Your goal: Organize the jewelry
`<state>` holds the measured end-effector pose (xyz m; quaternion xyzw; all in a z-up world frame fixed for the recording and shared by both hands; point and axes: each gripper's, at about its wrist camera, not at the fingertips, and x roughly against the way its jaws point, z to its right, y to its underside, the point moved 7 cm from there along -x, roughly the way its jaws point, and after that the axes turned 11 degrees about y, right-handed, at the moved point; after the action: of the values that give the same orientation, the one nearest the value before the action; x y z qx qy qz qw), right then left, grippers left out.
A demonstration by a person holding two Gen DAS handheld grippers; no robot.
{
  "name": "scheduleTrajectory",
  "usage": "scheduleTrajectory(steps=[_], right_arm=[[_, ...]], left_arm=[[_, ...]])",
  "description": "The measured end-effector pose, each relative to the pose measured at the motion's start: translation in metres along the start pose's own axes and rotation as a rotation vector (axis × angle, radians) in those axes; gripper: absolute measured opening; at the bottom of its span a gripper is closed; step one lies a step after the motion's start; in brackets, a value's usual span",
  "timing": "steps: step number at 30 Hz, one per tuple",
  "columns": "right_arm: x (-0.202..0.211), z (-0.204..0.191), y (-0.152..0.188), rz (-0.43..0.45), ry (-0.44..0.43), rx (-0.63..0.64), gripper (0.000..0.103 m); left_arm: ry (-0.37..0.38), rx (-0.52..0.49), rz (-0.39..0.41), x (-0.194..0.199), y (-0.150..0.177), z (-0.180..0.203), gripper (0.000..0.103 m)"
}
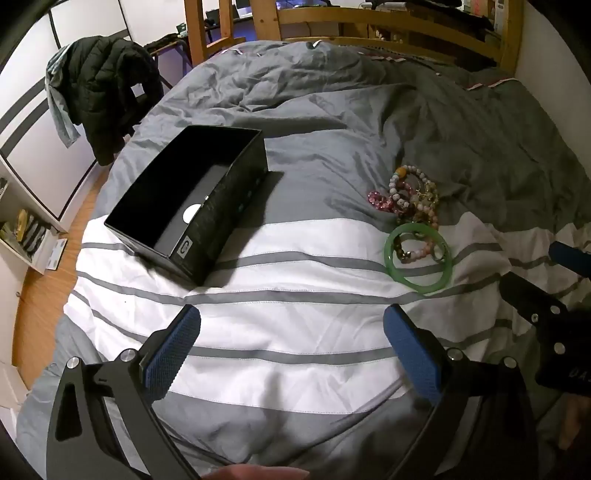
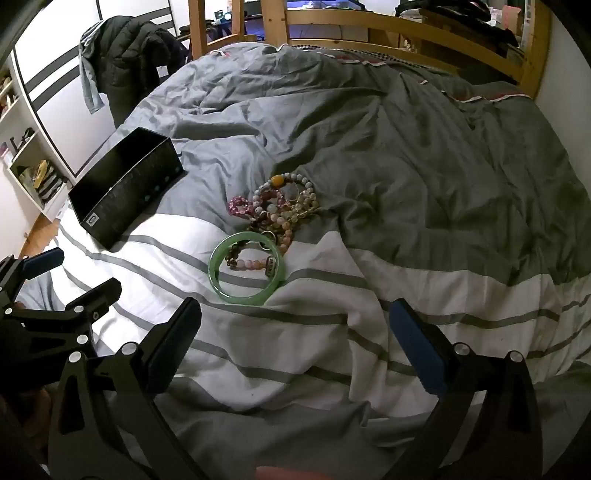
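Observation:
An open black box point(image 1: 192, 199) lies on the bed's striped duvet, also in the right wrist view point(image 2: 122, 184) at left. A green bangle point(image 1: 417, 256) point(image 2: 246, 272) lies to its right, partly over a pile of beaded bracelets point(image 1: 410, 195) point(image 2: 280, 206). My left gripper point(image 1: 291, 325) is open and empty, held above the white stripe in front of the box. My right gripper point(image 2: 295, 321) is open and empty, just short of the bangle. Each gripper shows at the edge of the other's view.
The grey and white striped duvet point(image 2: 424, 177) is rumpled. A wooden bed frame point(image 2: 369, 33) stands at the far end. A dark jacket point(image 1: 107, 88) hangs on a chair at left, beside a white wardrobe and shelves point(image 1: 26, 229).

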<state>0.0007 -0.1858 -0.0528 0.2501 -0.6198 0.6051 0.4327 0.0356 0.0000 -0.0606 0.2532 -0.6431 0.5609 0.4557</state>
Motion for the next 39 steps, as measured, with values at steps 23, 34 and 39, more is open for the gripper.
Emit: scheduleTrajectory(steps=[23,34,39], right_arm=[[-0.001,-0.0015,-0.0002,-0.009,-0.002,0.001,0.101],[-0.0036,-0.0023,0.0036,-0.017,-0.005,-0.002,0.101],[-0.0047,-0.0021,0.0037,-0.019,-0.005,-0.002,0.101]], left_arm=[[-0.007,-0.015,-0.001,0.0005,0.0011,0.0023,0.098],[-0.005,-0.015,-0.001,-0.0001,0.0014,0.0021,0.098],[-0.006,-0.017,-0.001,0.0001,0.0014,0.0025,0.098]])
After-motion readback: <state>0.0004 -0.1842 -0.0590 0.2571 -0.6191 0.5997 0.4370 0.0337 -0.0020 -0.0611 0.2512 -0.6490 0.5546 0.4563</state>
